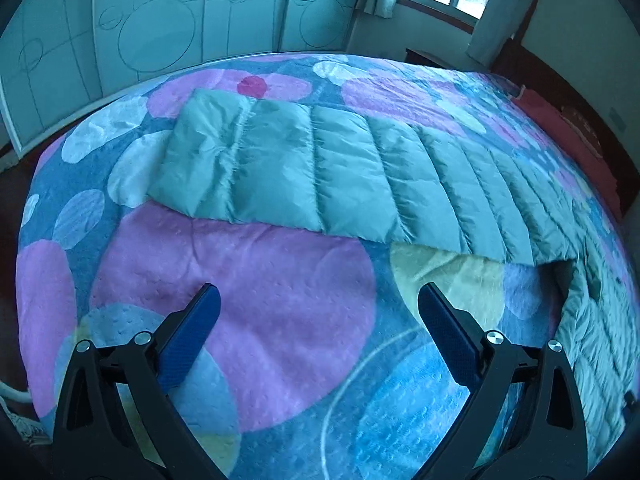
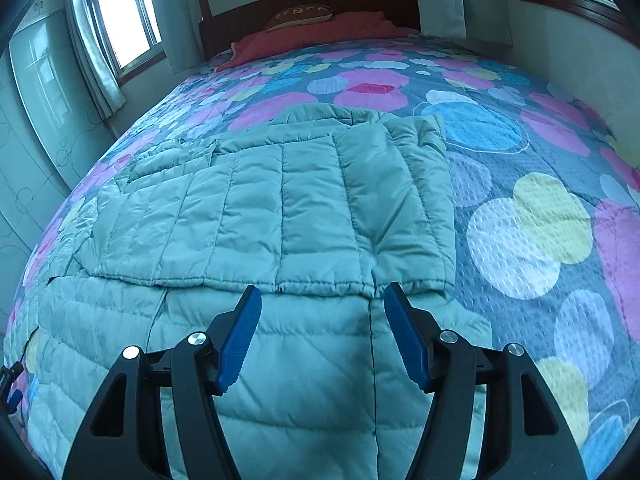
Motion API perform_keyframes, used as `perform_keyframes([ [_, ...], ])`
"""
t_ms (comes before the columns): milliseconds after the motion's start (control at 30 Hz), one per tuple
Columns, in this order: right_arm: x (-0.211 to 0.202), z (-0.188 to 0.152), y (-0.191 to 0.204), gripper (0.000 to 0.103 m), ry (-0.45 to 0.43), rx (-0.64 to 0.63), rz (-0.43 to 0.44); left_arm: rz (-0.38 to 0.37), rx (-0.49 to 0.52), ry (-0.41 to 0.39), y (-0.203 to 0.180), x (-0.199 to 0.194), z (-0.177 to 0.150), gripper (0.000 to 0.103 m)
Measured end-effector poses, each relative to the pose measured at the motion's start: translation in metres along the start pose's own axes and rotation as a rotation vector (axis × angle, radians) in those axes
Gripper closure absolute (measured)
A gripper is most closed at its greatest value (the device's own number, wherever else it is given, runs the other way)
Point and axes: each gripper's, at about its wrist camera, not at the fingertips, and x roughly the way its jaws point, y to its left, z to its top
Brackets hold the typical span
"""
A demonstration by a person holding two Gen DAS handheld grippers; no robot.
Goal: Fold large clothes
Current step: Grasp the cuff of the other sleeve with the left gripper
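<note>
While jacket point(image 2: 280, 208) lies flat, long axis runs toward headboard point(image 2: 312, 0); collar farthest.

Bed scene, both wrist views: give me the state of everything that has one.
Puffer jacket: lying flat on the bedspread, partly folded, one panel laid over the body.
Left gripper: jaws open, nothing between them, over bare bedspread.
Right gripper: jaws open, above the jacket, not gripping.

Right gripper point(image 2: 322, 300): jaws apart, nothing between them, above pale green quilted jacket point(image 2: 280, 208). Jacket lies flat on circle-patterned bedspread point(image 2: 532, 216); sleeve folded across body.
</note>
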Motion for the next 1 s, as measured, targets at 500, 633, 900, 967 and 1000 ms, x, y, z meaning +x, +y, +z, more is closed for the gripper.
perform_keyframes([
  [500,-0.021,-0.028,0.014,0.039,-0.011,0.031,0.040,-0.074,-0.350,-0.127,0.060,0.032,0.052,0.063],
  [633,-0.023,-0.028,0.016,0.039,-0.026,0.037,0.047,-0.059,-0.332,-0.122,0.062,0.037,0.059,0.095],
  [900,-0.029,-0.028,0.020,0.039,-0.046,0.048,0.068,-0.106,-0.103,-0.211,-0.009,0.013,0.065,0.099],
  [967,-0.030,-0.028,0.020,0.039,-0.048,0.048,0.073,-0.146,-0.044,-0.213,-0.036,0.007,0.064,0.099],
  [1000,-0.030,-0.028,0.021,0.039,-0.049,0.047,0.075,-0.168,-0.019,-0.211,-0.051,0.004,0.063,0.099],
])
